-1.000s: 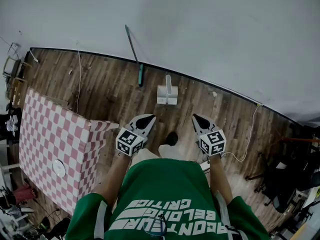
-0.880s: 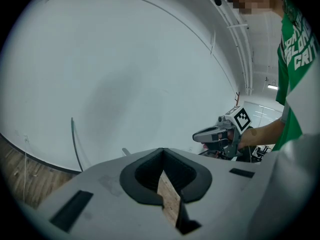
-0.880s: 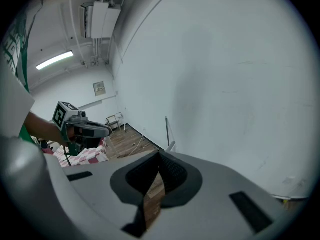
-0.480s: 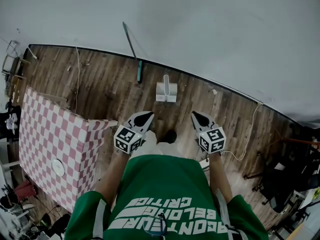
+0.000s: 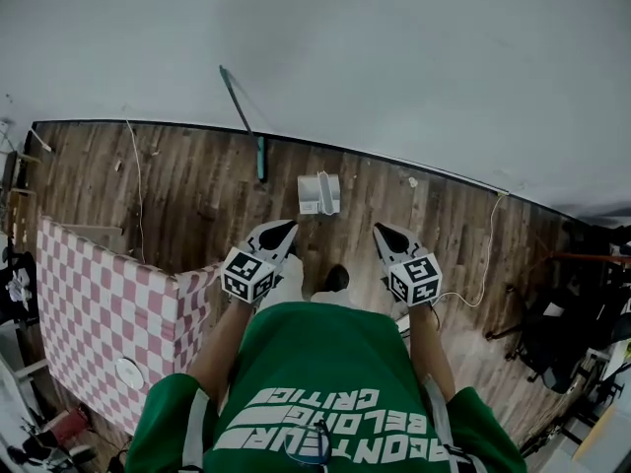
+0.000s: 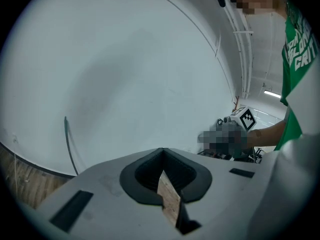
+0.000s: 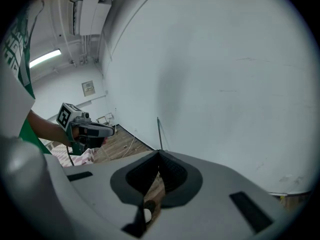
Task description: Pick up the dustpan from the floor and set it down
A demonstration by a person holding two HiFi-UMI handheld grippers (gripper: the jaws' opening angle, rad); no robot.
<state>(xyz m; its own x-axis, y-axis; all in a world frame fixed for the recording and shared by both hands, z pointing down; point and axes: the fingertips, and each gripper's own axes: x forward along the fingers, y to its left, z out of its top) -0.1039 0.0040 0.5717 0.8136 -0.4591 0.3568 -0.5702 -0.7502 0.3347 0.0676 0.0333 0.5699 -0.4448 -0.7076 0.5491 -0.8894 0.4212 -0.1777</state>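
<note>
Plainly, only the head view catches the small white plastic dustpan (image 5: 318,193). It rests on the brown plank floor (image 5: 197,195) close to the white wall (image 5: 394,57), beside the teal-handled broom (image 5: 259,156) that leans on that wall. Each gripper view shows mostly wall and the other gripper. The left gripper (image 5: 284,229) and right gripper (image 5: 381,232), farther from the wall, have their jaws pressed together, empty.

Two grippers (image 5: 285,228) (image 5: 381,231); one dustpan (image 5: 318,193); one broom (image 5: 260,156), probably; one checkered table (image 5: 99,284).
</note>
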